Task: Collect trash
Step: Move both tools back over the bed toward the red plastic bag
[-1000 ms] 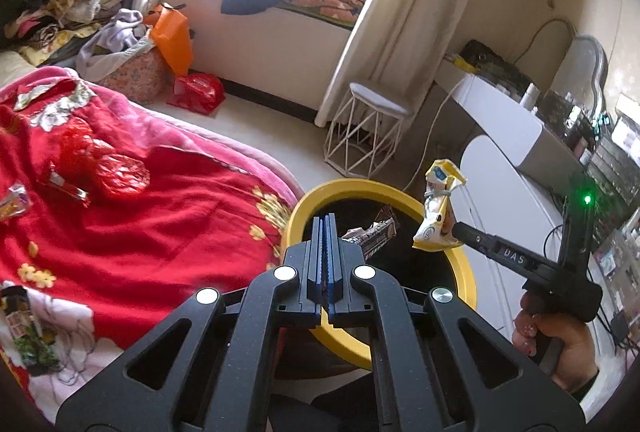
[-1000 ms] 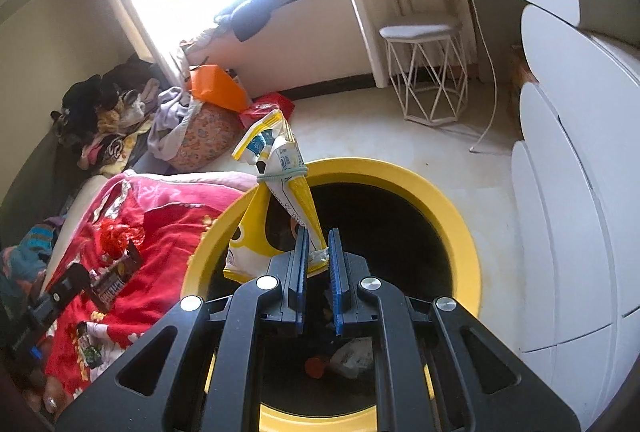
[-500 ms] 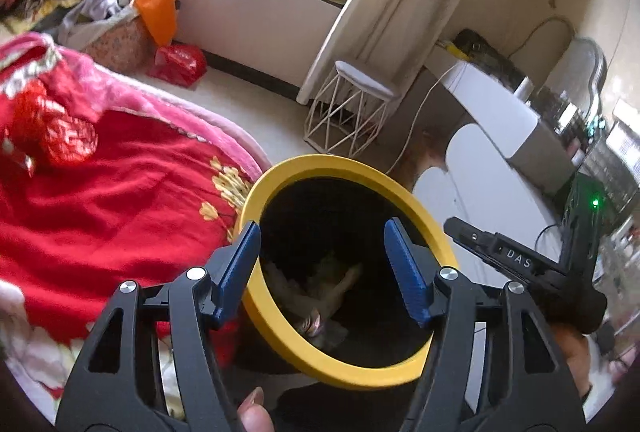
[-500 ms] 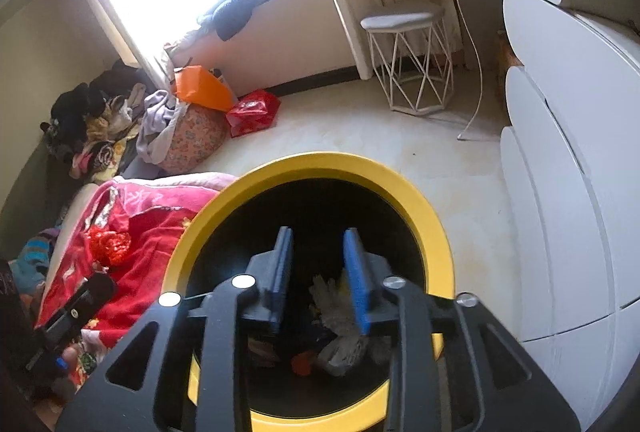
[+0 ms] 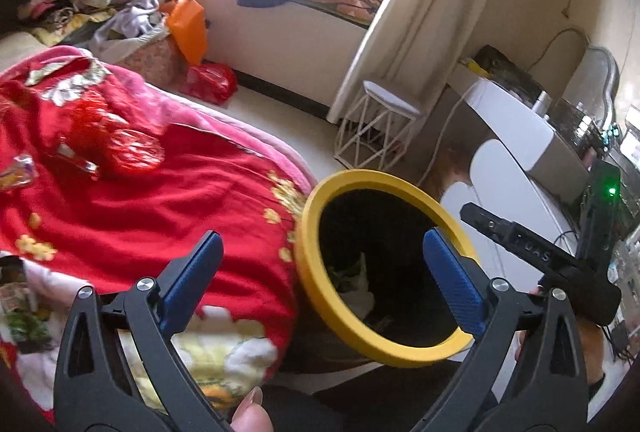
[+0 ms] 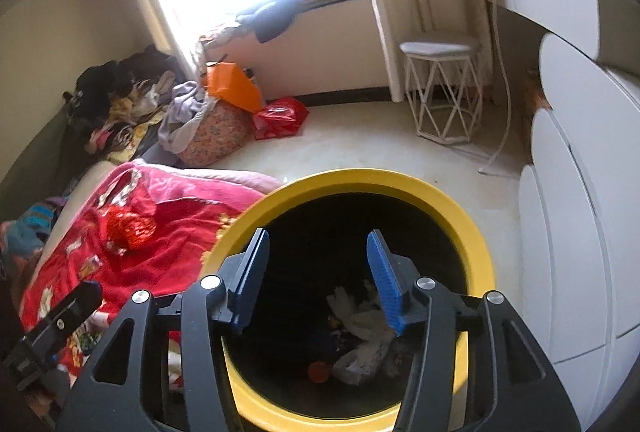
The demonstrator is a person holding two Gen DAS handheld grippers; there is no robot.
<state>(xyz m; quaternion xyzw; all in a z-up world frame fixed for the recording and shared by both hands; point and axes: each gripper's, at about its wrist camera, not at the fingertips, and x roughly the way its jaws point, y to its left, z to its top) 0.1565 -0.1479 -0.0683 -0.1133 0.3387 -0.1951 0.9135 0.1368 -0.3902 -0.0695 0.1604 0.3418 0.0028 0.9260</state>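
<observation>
A bin with a yellow rim (image 5: 320, 272) (image 6: 476, 244) and a black inside stands beside the bed, with crumpled wrappers (image 6: 360, 336) lying at its bottom. My left gripper (image 5: 320, 242) hovers over the bin's near-left edge, its jaws opening wide with nothing between them. My right gripper (image 6: 318, 238) hangs over the bin's mouth, its jaws opening and empty; it also shows at the right of the left wrist view (image 5: 532, 256). Red shiny wrappers (image 5: 120, 148) (image 6: 130, 228) and smaller snack packets (image 5: 16, 172) lie on the red blanket (image 5: 160, 212).
A white wire stool (image 6: 440, 92) stands by the curtain. White cabinets (image 6: 580, 232) line the right side. Clothes, an orange bag (image 6: 232, 90) and a red bag (image 6: 280, 116) are heaped on the floor under the window. A thumb (image 5: 250, 412) shows at the bottom edge.
Both grippers opened. The dark snack wrapper left the left jaws and the yellow-white packet left the right jaws; both are gone from sight. The left view swung left toward the bed.
</observation>
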